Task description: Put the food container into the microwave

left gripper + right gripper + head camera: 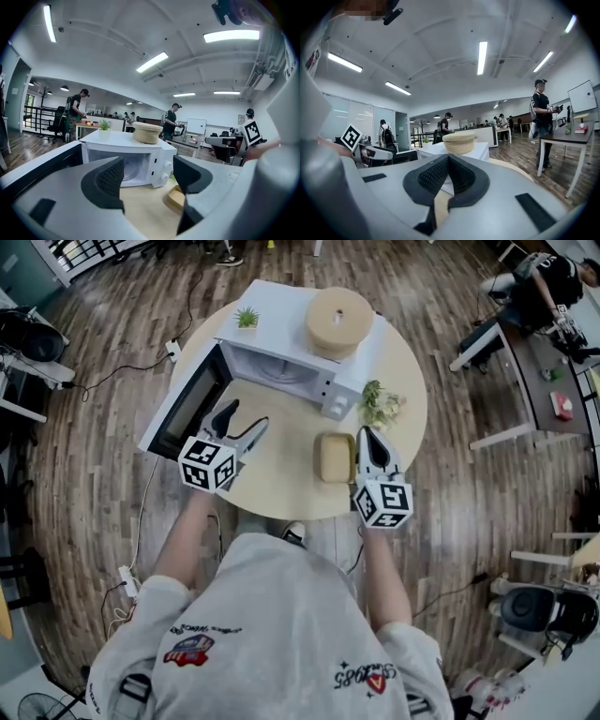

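The food container [336,457] sat on the worktop [281,486] just left of my right tool [366,437], jaws together and empty. My left tool [244,420], gaping, was farther off by the open microwave [281,367].

The microwave [281,371] is white, its door [185,412] dark-paned in a white frame. The table [281,484] is pale cream. The food container [336,457] is yellowish tan, and the round box [338,322] on the microwave is a lighter tan. The plant [247,317] is green, as is the sprig [380,404] near the table's right edge. The floor [94,474] is brown wood in planks. The left gripper [246,418] and right gripper [366,433] are light grey, with black textured pads [111,180] and black-and-white checked cubes [207,465]. The shirt [272,615] is grey with red emblems
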Demonstrator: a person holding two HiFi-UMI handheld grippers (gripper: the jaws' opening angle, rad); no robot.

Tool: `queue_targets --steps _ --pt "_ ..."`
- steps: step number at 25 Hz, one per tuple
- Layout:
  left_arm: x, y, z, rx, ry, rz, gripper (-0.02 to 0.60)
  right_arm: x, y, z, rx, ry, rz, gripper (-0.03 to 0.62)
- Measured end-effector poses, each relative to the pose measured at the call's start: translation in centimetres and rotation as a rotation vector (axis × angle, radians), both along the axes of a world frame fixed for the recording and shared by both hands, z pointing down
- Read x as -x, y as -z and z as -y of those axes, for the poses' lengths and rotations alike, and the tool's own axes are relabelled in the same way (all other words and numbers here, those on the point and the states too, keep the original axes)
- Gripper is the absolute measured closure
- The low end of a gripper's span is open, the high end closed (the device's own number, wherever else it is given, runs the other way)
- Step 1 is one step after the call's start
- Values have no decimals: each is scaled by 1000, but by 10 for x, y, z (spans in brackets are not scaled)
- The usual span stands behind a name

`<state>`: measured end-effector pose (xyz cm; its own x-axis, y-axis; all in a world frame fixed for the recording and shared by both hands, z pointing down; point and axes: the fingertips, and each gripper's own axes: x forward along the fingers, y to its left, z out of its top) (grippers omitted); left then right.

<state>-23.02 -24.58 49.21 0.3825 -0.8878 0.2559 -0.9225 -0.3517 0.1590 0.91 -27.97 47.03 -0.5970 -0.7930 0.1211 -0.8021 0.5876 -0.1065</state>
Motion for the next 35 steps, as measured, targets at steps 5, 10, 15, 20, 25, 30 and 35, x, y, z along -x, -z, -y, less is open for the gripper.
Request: queue_targets --steps 5,10,15,20,25,30,35 --pt "-42 -16 8 39 -116 22 255 -40 -8 -10 26 -85 -11 592" --pt "-92 -36 13 68 -257 53 255 -77 -22 -26 45 -170 -14 592" --pt "-141 -58 12 112 -392 88 256 -110 -32 -45 63 -248 -11 592" --pt "-190 -84 10 161 -528 134 256 -143 -39 -59 80 -330 -7 592" --pt "-228 -127 1 243 -658 203 259 -168 -55 -75 111 -405 -4 592" --pt "-261 -174 -14 341 -770 275 273 -193 -62 -85 121 -464 -3 592" --pt "-284 -215 -30 434 -844 321 312 -212 -67 -96 139 -509 -4 592"
